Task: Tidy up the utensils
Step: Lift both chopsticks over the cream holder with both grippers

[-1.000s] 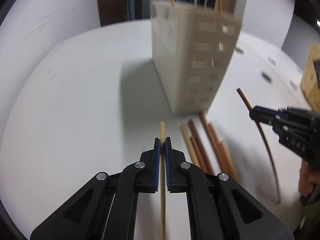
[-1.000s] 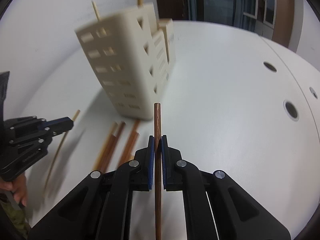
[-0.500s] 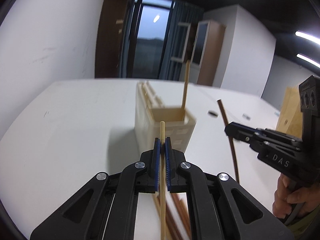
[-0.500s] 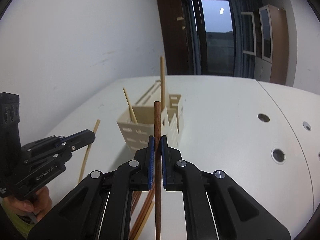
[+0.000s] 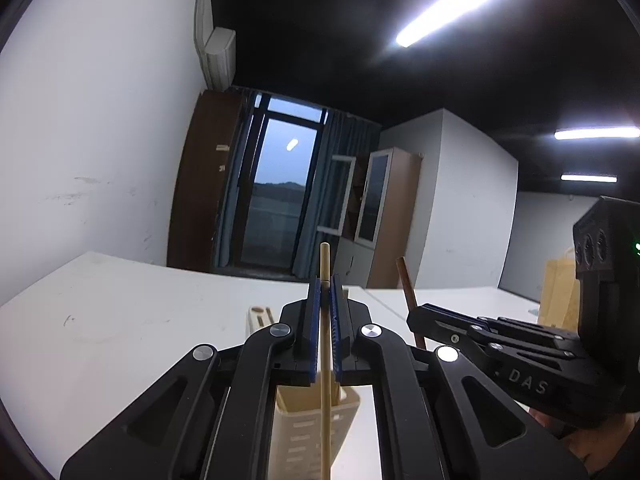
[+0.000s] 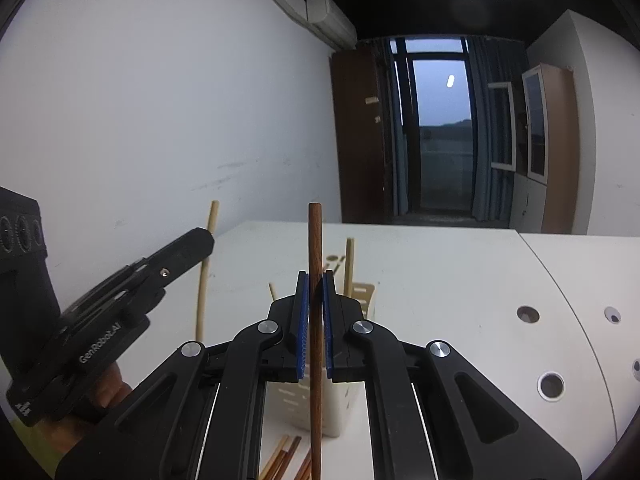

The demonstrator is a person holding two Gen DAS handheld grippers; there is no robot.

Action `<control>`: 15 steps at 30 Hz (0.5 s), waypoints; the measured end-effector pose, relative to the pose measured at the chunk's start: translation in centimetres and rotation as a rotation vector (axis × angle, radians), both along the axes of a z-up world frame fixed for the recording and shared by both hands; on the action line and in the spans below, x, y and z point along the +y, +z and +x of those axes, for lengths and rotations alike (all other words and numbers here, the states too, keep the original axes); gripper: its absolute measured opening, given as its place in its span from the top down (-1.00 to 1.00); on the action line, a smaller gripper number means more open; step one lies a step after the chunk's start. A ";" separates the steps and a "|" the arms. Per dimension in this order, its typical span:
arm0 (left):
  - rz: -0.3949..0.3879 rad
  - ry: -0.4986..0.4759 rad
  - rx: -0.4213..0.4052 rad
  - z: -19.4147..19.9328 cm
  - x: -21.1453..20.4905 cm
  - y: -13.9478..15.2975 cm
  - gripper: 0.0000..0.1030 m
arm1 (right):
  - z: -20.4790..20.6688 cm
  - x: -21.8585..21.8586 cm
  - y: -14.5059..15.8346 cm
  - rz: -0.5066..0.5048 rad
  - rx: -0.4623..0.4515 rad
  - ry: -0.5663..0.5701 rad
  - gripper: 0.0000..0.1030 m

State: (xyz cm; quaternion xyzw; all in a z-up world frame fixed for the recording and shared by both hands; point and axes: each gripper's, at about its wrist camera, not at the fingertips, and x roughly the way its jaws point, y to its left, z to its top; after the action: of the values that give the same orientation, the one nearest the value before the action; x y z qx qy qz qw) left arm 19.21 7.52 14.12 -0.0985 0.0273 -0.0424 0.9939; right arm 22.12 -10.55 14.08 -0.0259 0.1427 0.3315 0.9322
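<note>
Above the cream plastic holder (image 6: pixel 352 396), I am lifting a pale stick (image 5: pixel 325 320) in my left tongs (image 5: pixel 325 300) and a brown stick (image 6: pixel 315 320) in my right tongs (image 6: pixel 315 300), both clenched tight, getting ready to drop them in.

We're in an office or meeting room here: a big white table (image 6: pixel 460 272) with round cable holes (image 6: pixel 528 314) on its right, bare white walls, 1 air conditioner (image 6: pixel 332 20) high on the left, ceiling strip lights (image 5: pixel 456 4), and a glass-fronted cabinet (image 6: pixel 548 148) by the far curtained window (image 6: pixel 440 132).

Dim room — glaring ceiling tubes (image 5: pixel 456 4), fisheye-bent, dark-vignetted edges.
</note>
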 end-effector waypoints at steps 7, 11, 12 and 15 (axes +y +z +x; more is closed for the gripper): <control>0.015 0.047 -0.135 0.3 -1.1 1.0 0.92 | 1.3 -0.8 1.1 0.101 -0.047 0.030 0.86; 0.013 0.077 -0.228 -0.4 -1.2 1.6 0.92 | 1.3 -1.3 2.3 0.159 -0.125 0.038 0.86; 0.015 0.086 -0.250 -0.5 -1.3 1.6 0.92 | 1.2 -1.4 2.4 0.172 -0.150 0.039 0.86; 0.028 0.123 -0.301 -0.7 -1.8 1.6 0.92 | 1.3 -1.9 2.7 0.227 -0.196 0.046 0.86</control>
State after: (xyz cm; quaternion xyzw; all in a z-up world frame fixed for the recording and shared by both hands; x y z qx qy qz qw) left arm 18.47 5.71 15.77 -0.0785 -0.1276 0.0048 0.9887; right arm 23.46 -12.43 16.74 0.0440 0.0122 0.3625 0.9308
